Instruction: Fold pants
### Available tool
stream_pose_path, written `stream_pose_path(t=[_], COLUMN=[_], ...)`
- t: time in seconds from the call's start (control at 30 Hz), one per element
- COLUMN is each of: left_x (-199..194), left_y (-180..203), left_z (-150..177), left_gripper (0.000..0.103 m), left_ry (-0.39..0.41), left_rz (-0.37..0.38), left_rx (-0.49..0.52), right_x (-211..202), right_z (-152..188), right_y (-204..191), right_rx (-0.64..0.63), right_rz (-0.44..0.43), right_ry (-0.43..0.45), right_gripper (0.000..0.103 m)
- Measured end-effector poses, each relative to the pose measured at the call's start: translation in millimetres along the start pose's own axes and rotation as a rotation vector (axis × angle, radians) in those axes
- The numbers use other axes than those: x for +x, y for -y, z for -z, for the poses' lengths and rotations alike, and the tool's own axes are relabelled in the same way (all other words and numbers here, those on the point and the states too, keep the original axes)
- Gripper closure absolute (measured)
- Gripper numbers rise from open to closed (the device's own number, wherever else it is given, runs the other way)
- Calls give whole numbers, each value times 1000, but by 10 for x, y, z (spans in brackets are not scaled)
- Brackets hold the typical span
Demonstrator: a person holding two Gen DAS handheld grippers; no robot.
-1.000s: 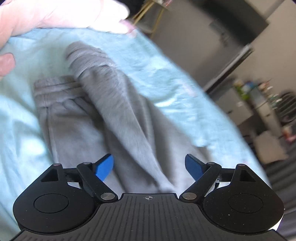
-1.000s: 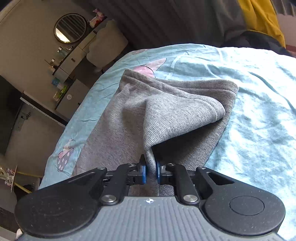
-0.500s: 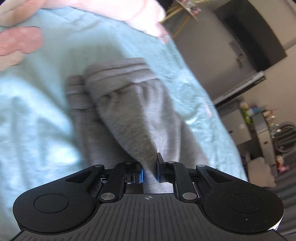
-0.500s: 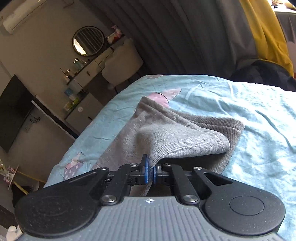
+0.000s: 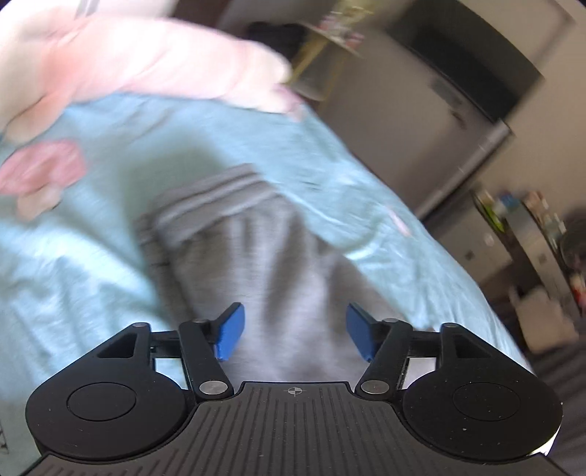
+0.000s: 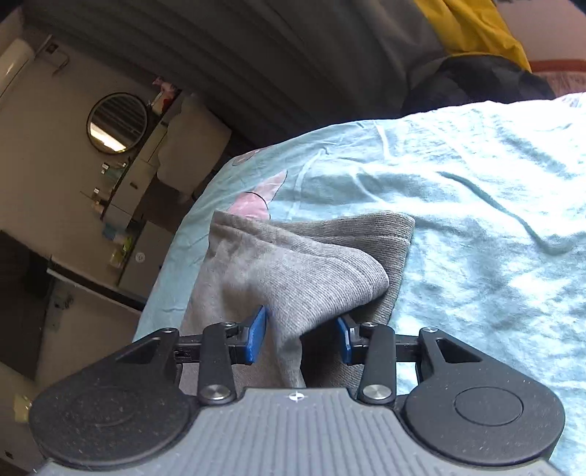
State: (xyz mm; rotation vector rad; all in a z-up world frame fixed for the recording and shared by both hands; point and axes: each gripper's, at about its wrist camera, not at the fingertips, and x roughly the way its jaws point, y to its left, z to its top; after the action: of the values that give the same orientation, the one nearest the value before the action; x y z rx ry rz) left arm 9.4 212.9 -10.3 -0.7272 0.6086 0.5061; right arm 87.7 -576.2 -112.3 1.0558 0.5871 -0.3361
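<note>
Grey sweatpants [image 5: 256, 256] lie folded on a light blue bed sheet [image 5: 91, 256]. In the left wrist view, which is motion-blurred, their ribbed waistband [image 5: 216, 205] is at the far end. My left gripper [image 5: 293, 331] is open over the grey fabric and holds nothing. In the right wrist view the pants [image 6: 293, 263] show ribbed cuffs [image 6: 388, 230] at the far end. My right gripper [image 6: 300, 335] is open, with a raised fold of the grey fabric loose between its blue pads [image 6: 254, 335].
A pink pillow [image 5: 146, 62] lies at the head of the bed. The sheet [image 6: 494, 219] has pink cartoon prints. Beside the bed stand a dresser with a round mirror [image 6: 117, 122], a white chair [image 6: 194, 142] and dark curtains. A yellow cloth [image 6: 472, 25] hangs at the far right.
Both grippers have opened and let go of the grey fabric that they pinched half a second ago. The fold now rests lower on the pants.
</note>
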Motion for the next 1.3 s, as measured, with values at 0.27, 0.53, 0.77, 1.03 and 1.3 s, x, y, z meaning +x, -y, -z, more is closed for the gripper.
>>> stream_pose_path(t=[0.27, 0.53, 0.77, 1.03, 1.3], left_x=[192, 702, 714, 861, 1562], left_y=[802, 954, 989, 1592, 1259], left_z=[410, 842, 1049, 841, 708], left_gripper=[30, 29, 32, 22, 21], left_ry=[-28, -169, -96, 23, -11], left_rz=[49, 16, -17, 78, -166], left_rx=[260, 302, 460, 523, 577], right_x=[-150, 39, -383, -279, 203], right_z=[-78, 53, 109, 866, 1339], right_y=[-419, -195, -444, -1252, -1398], right_rx=[-271, -424, -463, -725, -804], right_rz=[77, 297, 303, 43, 24], right_ry=[170, 118, 265, 136, -118], right_gripper=[98, 95, 85, 69, 66])
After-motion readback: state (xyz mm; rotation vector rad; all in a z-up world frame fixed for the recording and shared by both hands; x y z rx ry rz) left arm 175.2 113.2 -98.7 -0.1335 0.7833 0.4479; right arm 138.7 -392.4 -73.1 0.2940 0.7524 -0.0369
